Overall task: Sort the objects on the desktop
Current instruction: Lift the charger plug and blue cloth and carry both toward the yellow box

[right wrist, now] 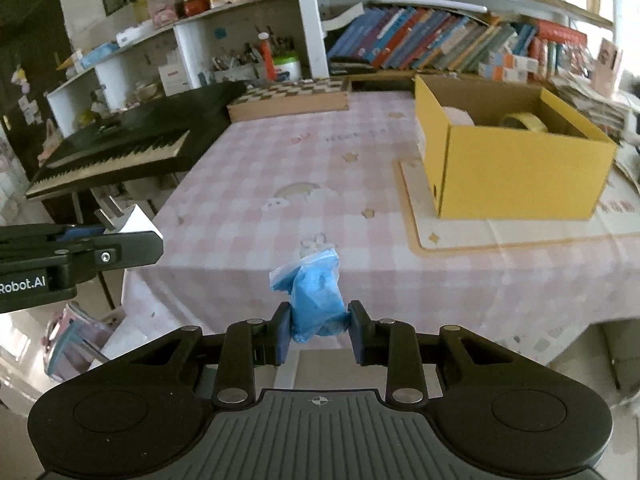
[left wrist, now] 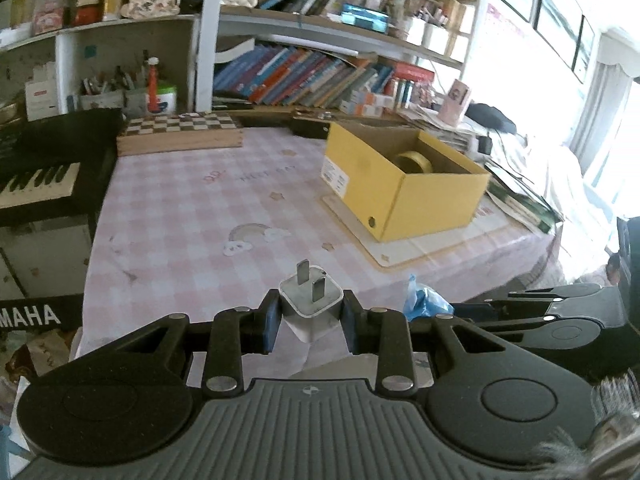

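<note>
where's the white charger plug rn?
Clamped in the left gripper, the white charger plug is prongs-up above the table's near edge, left of the yellow box.

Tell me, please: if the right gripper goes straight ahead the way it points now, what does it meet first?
Probably the pink checked tablecloth. The right gripper, shut on a blue bag, points down at bare cloth; the yellow box sits off to the right. Depth is uncertain.
</note>
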